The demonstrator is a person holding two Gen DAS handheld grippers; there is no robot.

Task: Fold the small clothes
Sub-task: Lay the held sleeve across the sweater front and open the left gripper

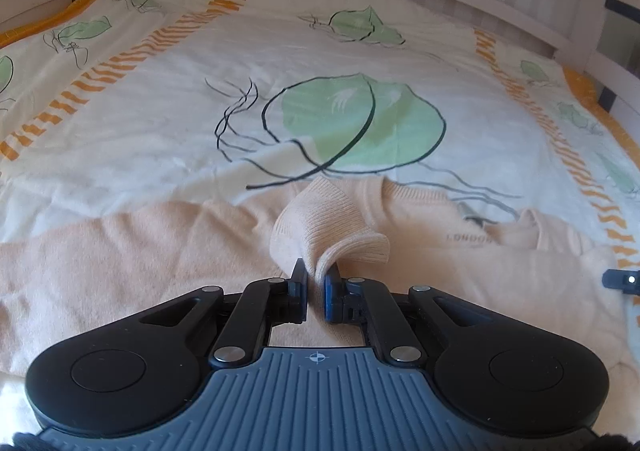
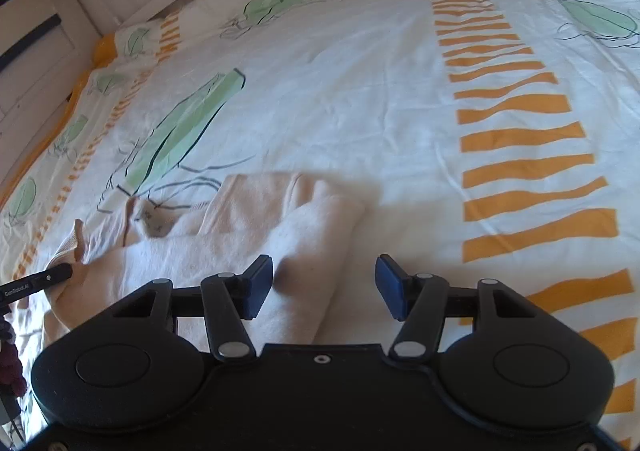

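Peach sweater (image 1: 120, 251) labelled "LONDON", cuff (image 1: 332, 235) pinched in left claw (image 1: 316, 275)

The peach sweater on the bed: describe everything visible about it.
The peach knit sweater lies spread across a white leaf-print bedcover, soft and fuzzy, with a grey "LONDON" print near its neckline. Its ribbed cuff is pinched in the shut left gripper. A folded sleeve lies under the open right gripper.
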